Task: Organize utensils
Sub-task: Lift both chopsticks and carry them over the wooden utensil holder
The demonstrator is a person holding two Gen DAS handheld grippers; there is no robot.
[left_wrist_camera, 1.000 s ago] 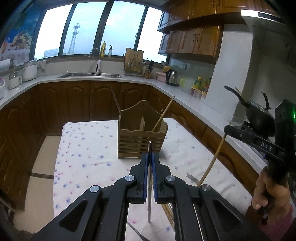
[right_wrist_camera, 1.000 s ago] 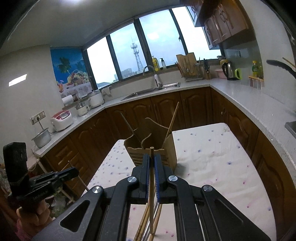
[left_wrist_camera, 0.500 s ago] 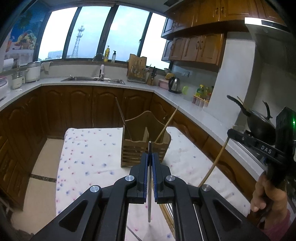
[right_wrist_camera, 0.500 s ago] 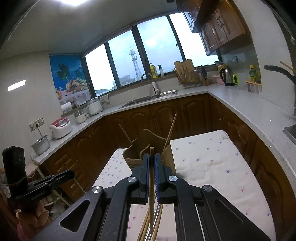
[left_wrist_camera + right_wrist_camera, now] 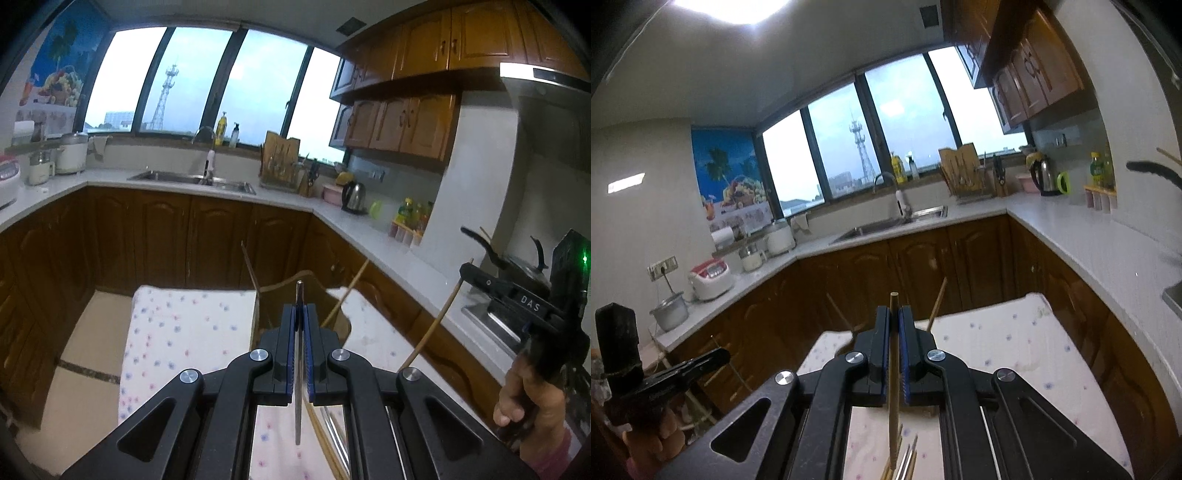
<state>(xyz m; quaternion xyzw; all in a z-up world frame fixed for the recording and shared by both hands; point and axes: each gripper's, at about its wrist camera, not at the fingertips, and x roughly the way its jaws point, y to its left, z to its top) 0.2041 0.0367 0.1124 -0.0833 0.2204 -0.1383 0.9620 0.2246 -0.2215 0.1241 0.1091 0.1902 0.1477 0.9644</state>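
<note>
My left gripper [image 5: 299,314] is shut on a thin metal chopstick [image 5: 298,413] that stands upright between its pads. My right gripper [image 5: 894,314] is shut on a wooden chopstick [image 5: 894,406], also upright; it shows in the left wrist view [image 5: 439,314] too. The wooden utensil holder [image 5: 266,310] stands on the floral cloth [image 5: 177,332], mostly hidden behind the left gripper, with a wooden chopstick [image 5: 347,291] and a dark stick [image 5: 249,266] leaning in it. Both grippers are raised above the table. More chopsticks [image 5: 905,461] lie on the cloth below.
Kitchen counters wrap around the table, with a sink [image 5: 192,179], a kettle [image 5: 354,195], a knife block [image 5: 280,162] and rice cookers [image 5: 709,280]. A wok [image 5: 517,266] sits on the stove at the right. The right gripper's handle and hand [image 5: 532,402] are at the right.
Both grippers have risen and tilted upward with their chopsticks held. The holder has sunk low in both views and is now mostly hidden behind the fingers.
</note>
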